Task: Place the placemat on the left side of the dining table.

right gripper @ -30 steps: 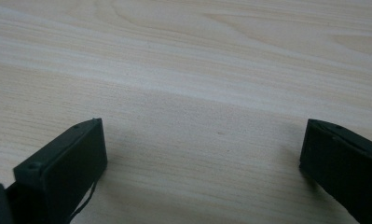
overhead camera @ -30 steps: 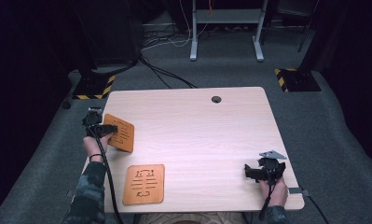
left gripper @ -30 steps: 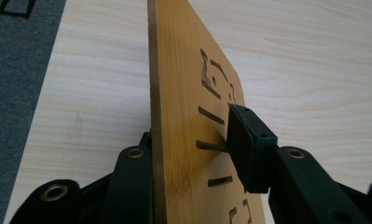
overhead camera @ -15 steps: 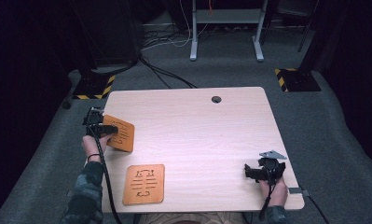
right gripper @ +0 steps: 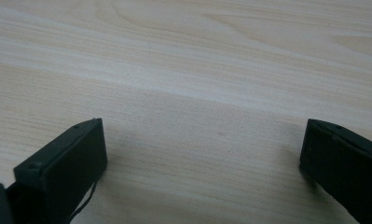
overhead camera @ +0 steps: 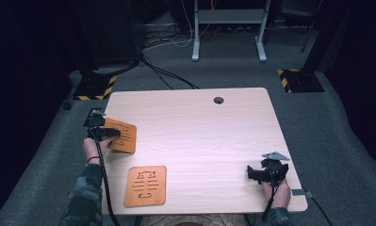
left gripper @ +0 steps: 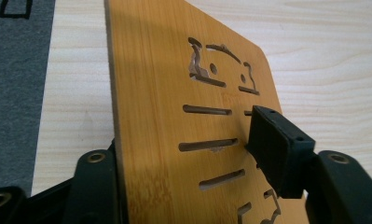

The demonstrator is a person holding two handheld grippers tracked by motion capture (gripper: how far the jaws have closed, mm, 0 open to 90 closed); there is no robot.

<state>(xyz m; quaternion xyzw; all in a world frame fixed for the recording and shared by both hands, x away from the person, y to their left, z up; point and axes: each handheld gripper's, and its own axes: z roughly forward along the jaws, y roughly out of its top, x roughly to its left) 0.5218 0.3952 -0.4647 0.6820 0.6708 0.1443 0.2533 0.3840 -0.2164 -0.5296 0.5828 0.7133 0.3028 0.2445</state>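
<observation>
My left hand-held gripper (overhead camera: 101,128) clamps a slotted wooden board (left gripper: 183,112), whose near end is cut off in the left gripper view. My right hand-held gripper (overhead camera: 265,173) sits wide open over the bare desk (overhead camera: 204,132) at its near right.

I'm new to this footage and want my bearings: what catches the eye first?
The left gripper clamps an orange bamboo board with cut-out slots, tilted up near the table's left edge. A second, matching board lies flat near the front edge, and the right gripper rests open at the front right.
</observation>
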